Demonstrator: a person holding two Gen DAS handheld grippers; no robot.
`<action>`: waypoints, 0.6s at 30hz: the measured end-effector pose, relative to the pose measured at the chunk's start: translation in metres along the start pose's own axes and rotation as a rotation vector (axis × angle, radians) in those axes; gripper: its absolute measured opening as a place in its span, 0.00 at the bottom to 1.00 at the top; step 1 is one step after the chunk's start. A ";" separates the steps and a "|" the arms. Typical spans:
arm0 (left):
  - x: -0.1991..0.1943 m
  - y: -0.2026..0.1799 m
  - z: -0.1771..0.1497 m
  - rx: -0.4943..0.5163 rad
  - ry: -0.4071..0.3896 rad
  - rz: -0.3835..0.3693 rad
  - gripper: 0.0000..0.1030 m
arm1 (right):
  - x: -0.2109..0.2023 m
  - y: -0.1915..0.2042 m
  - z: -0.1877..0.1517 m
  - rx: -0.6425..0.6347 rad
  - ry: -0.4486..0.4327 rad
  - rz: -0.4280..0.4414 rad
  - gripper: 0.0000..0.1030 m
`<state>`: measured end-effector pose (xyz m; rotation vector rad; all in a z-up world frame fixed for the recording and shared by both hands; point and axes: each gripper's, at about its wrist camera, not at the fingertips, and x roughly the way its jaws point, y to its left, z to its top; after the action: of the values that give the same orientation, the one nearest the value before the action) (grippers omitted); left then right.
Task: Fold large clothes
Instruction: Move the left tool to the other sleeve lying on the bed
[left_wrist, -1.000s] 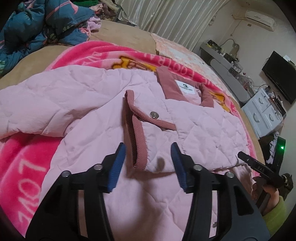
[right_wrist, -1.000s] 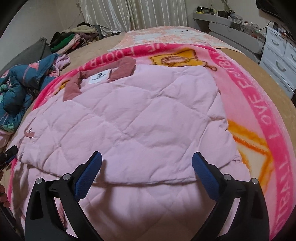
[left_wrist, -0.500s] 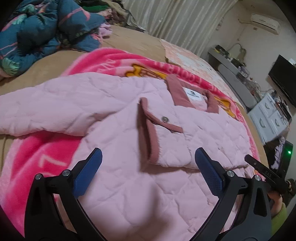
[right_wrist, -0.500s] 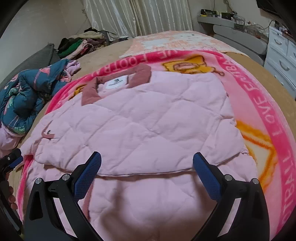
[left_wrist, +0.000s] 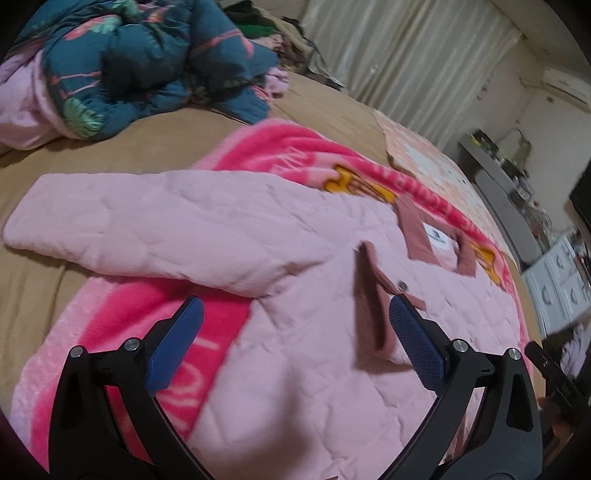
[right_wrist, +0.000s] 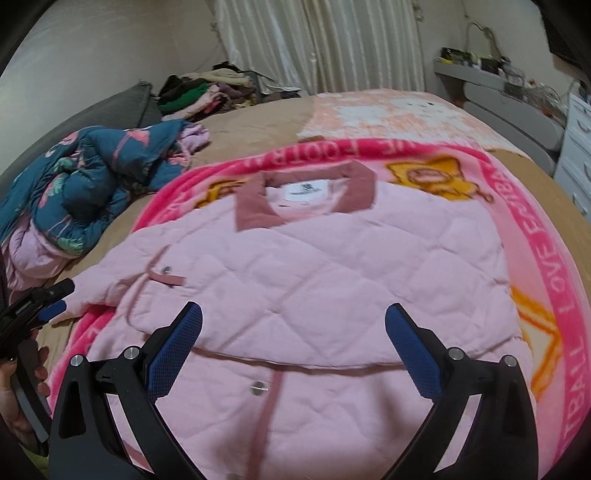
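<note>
Pale pink quilted jacket (right_wrist: 332, 280) with dusty-rose collar: we find it flat on bright pink fleece blanket (right_wrist: 546, 236), one sleeve stretched toward tan bedsheet (left_wrist: 110, 155). Left gripper (left_wrist: 295, 339): jaws wide, just opened, nothing between, above jacket. Right gripper (right_wrist: 293, 347): jaws wide, empty, over folded hem.

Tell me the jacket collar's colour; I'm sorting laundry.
Dusty rose collar on the pale pink quilted jacket; clearest in the right wrist view.

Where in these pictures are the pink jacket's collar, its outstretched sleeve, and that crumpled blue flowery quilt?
collar (right_wrist: 255, 214), right wrist view, on its left flap.
outstretched sleeve (left_wrist: 147, 225), left wrist view, mid-length of the sleeve.
blue flowery quilt (left_wrist: 147, 62), left wrist view, middle of the heap.
</note>
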<state>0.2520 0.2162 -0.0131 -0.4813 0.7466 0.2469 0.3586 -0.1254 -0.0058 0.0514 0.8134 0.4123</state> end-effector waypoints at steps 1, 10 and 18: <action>-0.003 0.006 0.002 -0.013 -0.008 0.014 0.91 | 0.000 0.008 0.002 -0.014 -0.001 0.013 0.96; -0.012 0.045 0.014 -0.075 -0.044 0.110 0.91 | 0.004 0.073 0.012 -0.110 -0.008 0.091 0.96; -0.019 0.080 0.022 -0.145 -0.065 0.149 0.91 | 0.011 0.132 0.015 -0.192 0.002 0.156 0.96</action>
<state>0.2216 0.2955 -0.0122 -0.5532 0.7049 0.4559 0.3313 0.0014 0.0229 -0.0648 0.7709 0.6367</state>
